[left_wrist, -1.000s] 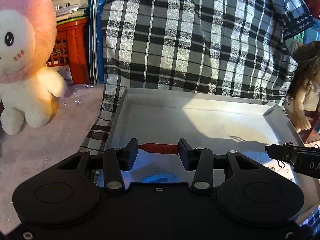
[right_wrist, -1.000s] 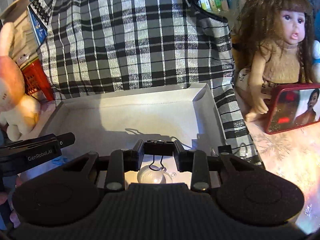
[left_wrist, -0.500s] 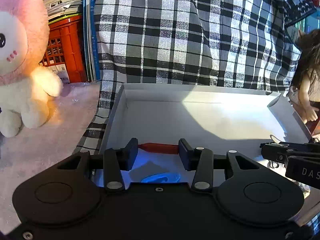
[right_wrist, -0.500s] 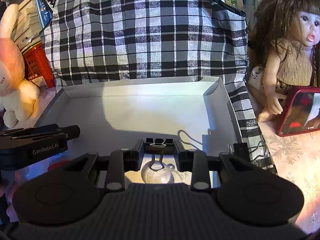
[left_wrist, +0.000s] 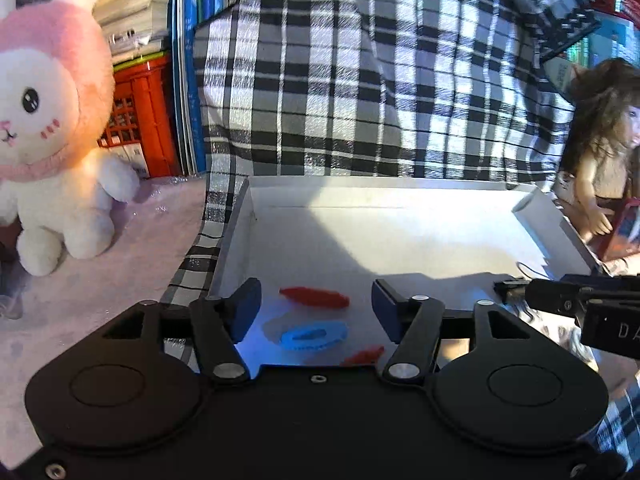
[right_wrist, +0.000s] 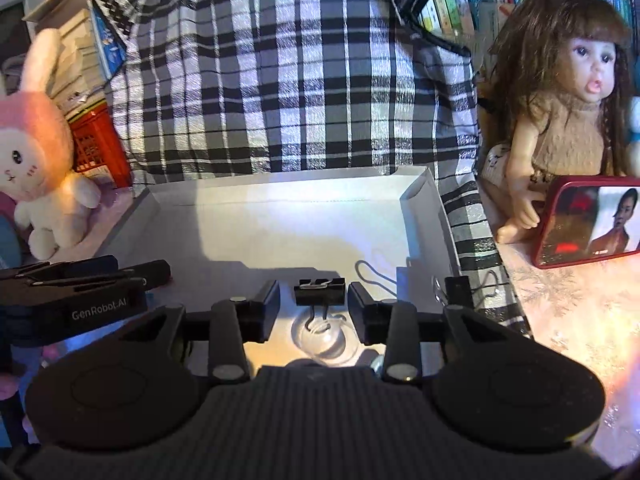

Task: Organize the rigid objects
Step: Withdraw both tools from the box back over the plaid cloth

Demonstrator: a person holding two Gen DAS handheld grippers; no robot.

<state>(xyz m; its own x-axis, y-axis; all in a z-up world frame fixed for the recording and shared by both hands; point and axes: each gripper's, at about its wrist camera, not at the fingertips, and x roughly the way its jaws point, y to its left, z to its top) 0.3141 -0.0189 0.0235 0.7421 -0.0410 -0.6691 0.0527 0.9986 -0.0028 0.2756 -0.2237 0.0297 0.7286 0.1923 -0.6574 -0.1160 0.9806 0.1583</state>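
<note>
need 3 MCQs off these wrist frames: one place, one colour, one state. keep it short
1. Where does the black binder clip lie?
A. in the white box
B. on the doll's lap
C. in the red crate

2. What colour is the long piece between the left gripper fingers?
A. green
B. red
C. yellow

3. The right gripper is:
A. shut on the clip
B. open, the clip lying free between its fingers
C. shut on nothing

A: it rests on the box floor.
B: it is plainly red, above a blue piece.
B: gaps show on both sides; the jaws have just been opening.
</note>
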